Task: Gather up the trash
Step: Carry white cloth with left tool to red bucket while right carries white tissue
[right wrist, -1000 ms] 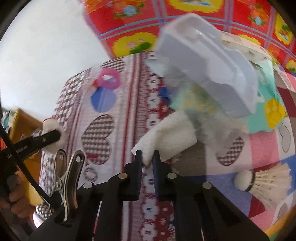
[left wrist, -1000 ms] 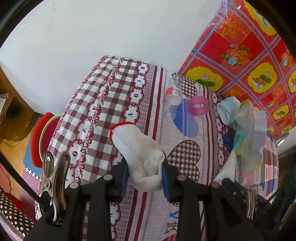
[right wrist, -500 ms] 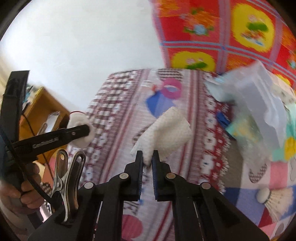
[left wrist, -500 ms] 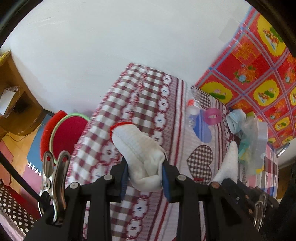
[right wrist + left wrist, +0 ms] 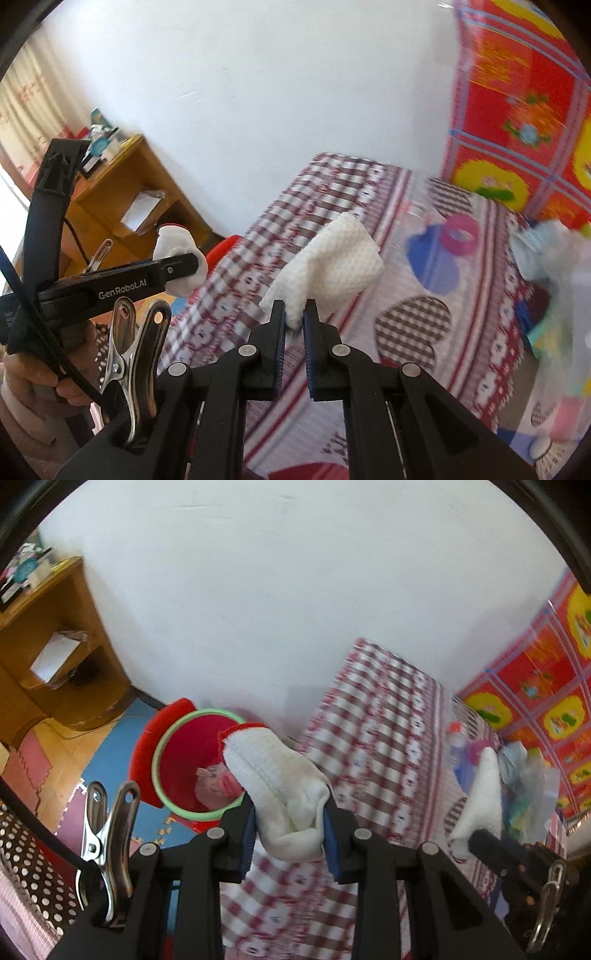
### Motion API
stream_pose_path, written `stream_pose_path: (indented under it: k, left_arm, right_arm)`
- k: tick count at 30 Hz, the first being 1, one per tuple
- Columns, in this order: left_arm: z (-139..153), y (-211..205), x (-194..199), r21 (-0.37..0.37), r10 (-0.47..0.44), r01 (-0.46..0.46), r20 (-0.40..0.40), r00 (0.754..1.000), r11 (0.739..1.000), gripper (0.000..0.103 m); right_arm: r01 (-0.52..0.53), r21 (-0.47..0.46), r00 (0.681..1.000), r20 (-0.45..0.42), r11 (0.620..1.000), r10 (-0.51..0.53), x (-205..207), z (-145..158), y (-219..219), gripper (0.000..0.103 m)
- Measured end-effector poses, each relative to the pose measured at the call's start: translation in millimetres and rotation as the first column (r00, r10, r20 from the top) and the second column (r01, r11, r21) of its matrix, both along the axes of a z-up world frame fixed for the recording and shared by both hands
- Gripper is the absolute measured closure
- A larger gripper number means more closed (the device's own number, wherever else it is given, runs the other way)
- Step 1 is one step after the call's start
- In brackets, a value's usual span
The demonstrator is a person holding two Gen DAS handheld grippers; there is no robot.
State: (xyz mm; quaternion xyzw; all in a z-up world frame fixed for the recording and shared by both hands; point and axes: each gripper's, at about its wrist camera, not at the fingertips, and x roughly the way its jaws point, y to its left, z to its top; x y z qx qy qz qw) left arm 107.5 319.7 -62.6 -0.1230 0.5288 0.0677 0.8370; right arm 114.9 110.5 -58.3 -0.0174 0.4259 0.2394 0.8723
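Observation:
My left gripper (image 5: 290,812) is shut on a white sock with a red cuff (image 5: 277,782), held above the table's left edge. Just behind the sock on the floor stands a red bin with a green rim (image 5: 184,760), some pink trash lying inside. My right gripper (image 5: 294,314) is shut on a white paper towel (image 5: 332,266), lifted over the checked tablecloth (image 5: 258,258). In the right wrist view the left gripper (image 5: 184,264) shows at the left with the sock (image 5: 173,240), a hand gripping its handle. In the left wrist view the paper towel (image 5: 480,794) hangs at the right.
A pink tape roll (image 5: 460,234), a clear bottle (image 5: 456,738), crumpled plastic bags (image 5: 554,258) and a shuttlecock (image 5: 541,448) lie on the table's far side. A wooden shelf unit (image 5: 48,657) stands by the white wall. Foam mats cover the floor.
Both grippers have swung left and a little up, off the cluttered part of the table toward its left edge. The red bin has come into view behind the sock. Both grips held.

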Motion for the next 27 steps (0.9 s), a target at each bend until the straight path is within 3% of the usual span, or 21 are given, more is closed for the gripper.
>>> stream_pose_path:
  k: [8,15,27]
  left_arm:
    - [-1.0,47.7,-2.1,0.04,0.085,-0.086,0.011,0.996,0.996,0.071]
    - [-18.9,82.5,4.1,0.039,0.125,-0.125,-0.011,0.992,0.991,0.071]
    - [-67.9,111.4,26.3,0.016,0.101,-0.1,-0.041,0.994,0.995,0.071]
  right_arm:
    - [-0.109,-0.008,0.994,0.01,0.994,0.109,9.3,7.7,43.8,0.093]
    - [-0.182,-0.011,0.983,0.017,0.983,0.182,20.5,15.6,79.9,0.093]
    - [-0.249,-0.002,0.969,-0.001,0.969,0.249,47.7,15.0,134.1,0.093]
